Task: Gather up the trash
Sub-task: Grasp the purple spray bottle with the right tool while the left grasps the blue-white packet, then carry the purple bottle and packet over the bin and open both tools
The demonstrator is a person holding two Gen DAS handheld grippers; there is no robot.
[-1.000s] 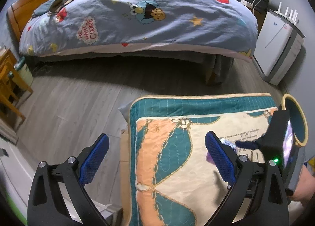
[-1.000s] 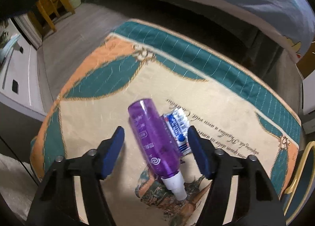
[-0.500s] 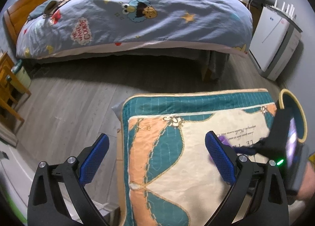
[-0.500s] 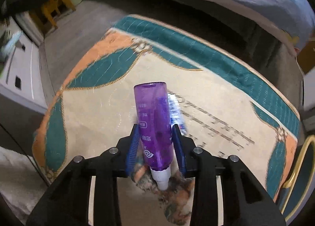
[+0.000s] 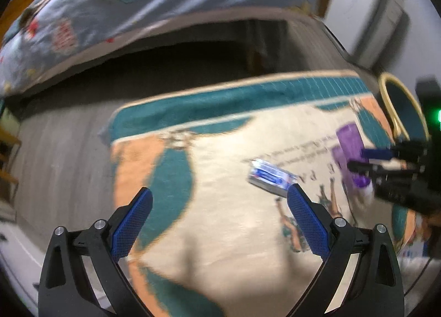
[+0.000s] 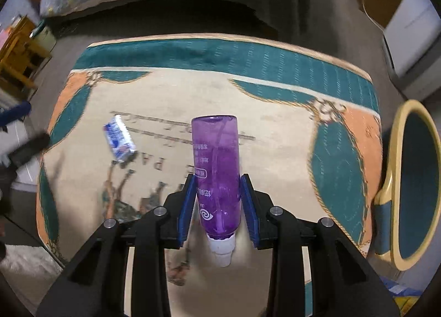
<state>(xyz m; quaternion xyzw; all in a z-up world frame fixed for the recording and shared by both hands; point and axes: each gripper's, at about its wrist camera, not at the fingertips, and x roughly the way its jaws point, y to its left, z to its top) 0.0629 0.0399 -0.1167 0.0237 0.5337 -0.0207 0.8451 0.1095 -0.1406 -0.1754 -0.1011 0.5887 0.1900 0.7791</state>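
Since the earlier frames the right gripper (image 6: pixel 217 204) has closed its jaws from well apart onto the purple bottle (image 6: pixel 216 170) and has lifted it off the rug; the blue-and-white wrapper (image 6: pixel 119 139), formerly just beside the bottle, is now lying apart from it to the left. The left gripper (image 5: pixel 220 220) has swung nearer to the wrapper (image 5: pixel 271 177), and its view is smearing with motion.

Item, right gripper: blue pads are pressing both flanks of the bottle, white cap pointing toward the camera, base pointing far.
Item, left gripper: jaws are standing wide apart, nothing between them; the wrapper is lying just beyond the right fingertip.
Item, purple bottle (image 5: pixel 351 157): showing in the left view at far right, held in the other gripper's black fingers above the rug.
Item, rug (image 6: pixel 275 129): cream centre with printed lettering and figures, orange and teal corner panels, a teal border along the far side. It is lying on a grey wood-plank floor (image 5: pixel 63 151).
Item, bed (image 5: pixel 143 5): standing at the far side, blue cartoon-print cover hanging over its edge, dark gap beneath.
Item, round seat or basket (image 6: pixel 413 184): yellow rim, teal inside, touching the rug's right edge; which it is cannot be told.
Item, white appliance (image 6: pixel 410 35): standing far right.
Item, yellow wooden furniture (image 6: pixel 19 63): standing far left.
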